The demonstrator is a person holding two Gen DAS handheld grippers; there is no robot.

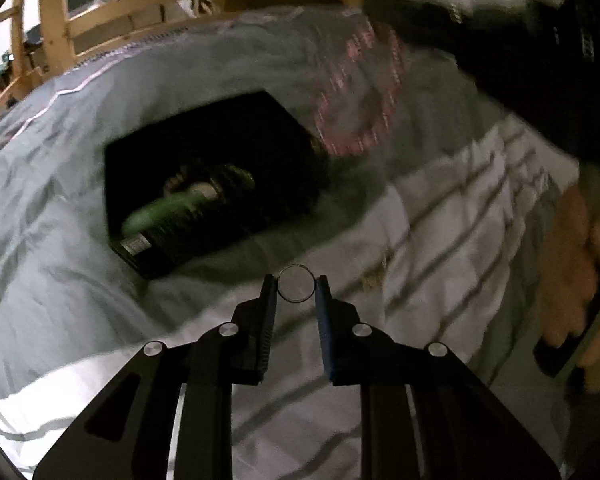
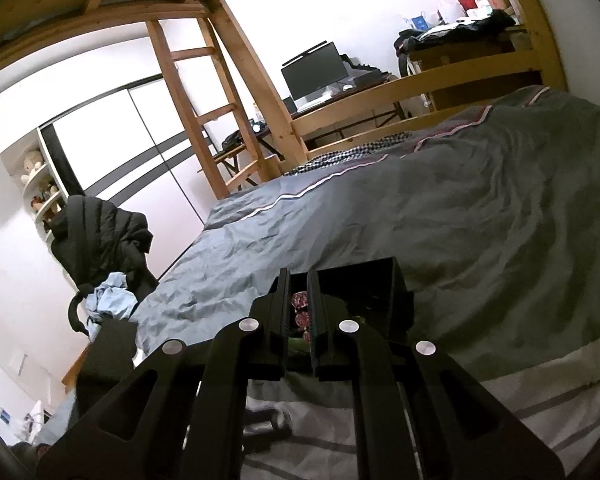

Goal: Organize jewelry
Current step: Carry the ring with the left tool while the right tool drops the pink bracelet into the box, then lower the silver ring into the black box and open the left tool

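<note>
In the left wrist view, my left gripper (image 1: 296, 284) is shut on a thin silver ring (image 1: 296, 267), held upright between the fingertips above the bed. A black open jewelry box (image 1: 208, 184) lies ahead and to the left on the grey duvet, with a green bangle (image 1: 160, 208) and other blurred pieces inside. In the right wrist view, my right gripper (image 2: 299, 280) is shut on a strand of dark red beads (image 2: 300, 308) just in front of the black box (image 2: 376, 292).
The grey duvet (image 2: 460, 208) covers the bed, with a white striped sheet (image 1: 440, 216) at the near side. A pink patterned cloth (image 1: 360, 92) lies behind the box. A person's hand (image 1: 580, 280) is at the right. A wooden bed frame (image 2: 380, 96) and ladder stand behind.
</note>
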